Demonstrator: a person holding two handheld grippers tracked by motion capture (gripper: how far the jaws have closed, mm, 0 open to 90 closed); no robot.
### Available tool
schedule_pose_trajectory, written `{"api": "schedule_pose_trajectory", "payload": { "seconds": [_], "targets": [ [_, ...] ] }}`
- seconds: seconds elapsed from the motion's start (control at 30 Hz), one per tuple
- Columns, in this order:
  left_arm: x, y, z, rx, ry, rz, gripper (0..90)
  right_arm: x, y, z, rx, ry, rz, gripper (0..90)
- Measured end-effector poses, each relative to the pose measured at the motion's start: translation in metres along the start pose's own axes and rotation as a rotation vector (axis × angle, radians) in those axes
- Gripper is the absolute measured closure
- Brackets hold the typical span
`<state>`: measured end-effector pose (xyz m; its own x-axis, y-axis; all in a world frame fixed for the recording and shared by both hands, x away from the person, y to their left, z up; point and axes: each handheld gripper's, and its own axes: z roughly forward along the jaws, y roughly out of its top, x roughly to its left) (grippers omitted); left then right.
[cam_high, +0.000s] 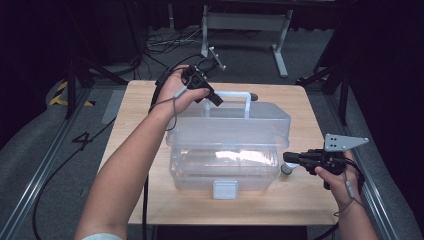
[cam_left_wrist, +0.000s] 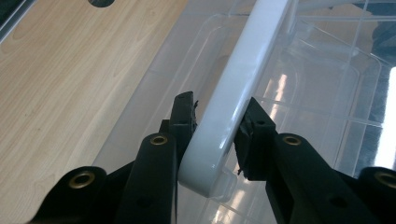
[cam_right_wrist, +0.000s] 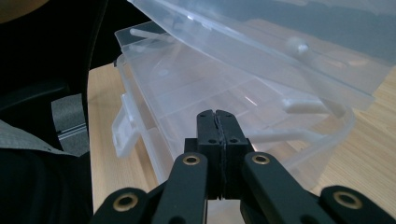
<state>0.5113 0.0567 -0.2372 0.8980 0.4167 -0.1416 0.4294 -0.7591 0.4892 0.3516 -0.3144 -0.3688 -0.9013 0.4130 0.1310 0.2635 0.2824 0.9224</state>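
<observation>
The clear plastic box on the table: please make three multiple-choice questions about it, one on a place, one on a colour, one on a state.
1. What does the left gripper grasp?
A. the white handle
B. the front latch
C. the table edge

2. What colour is the front latch?
A. red
B. white
C. black

3. How are the right gripper jaws?
A. wide open
B. shut on the lid
C. shut, empty

Answers: 1 A, its pads press both sides of the handle. 2 B, it looks pale white against the wood. 3 C, the jaws meet with nothing between.
</observation>
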Motion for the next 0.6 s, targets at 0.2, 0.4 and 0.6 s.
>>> {"api": "schedule_pose_trajectory", "payload": {
  "seconds": [0.2, 0.4, 0.6],
  "targets": [
    [-0.002, 0.0, -0.002, -0.007, 0.002, 0.002, 68.8, 0.002, 0.004, 0.001, -0.05, -0.019, -0.001, 90.0],
    [-0.007, -0.004, -0.001, -0.042, 0.013, 0.003, 57.2, 0.002, 0.005, -0.001, -0.07, -0.045, 0.0, 90.0],
    [-0.011, -0.01, -0.01, -0.132, 0.07, -0.006, 41.2, 0.001, 0.008, 0.0, -0.072, -0.05, -0.008, 90.0]
  ]
}}
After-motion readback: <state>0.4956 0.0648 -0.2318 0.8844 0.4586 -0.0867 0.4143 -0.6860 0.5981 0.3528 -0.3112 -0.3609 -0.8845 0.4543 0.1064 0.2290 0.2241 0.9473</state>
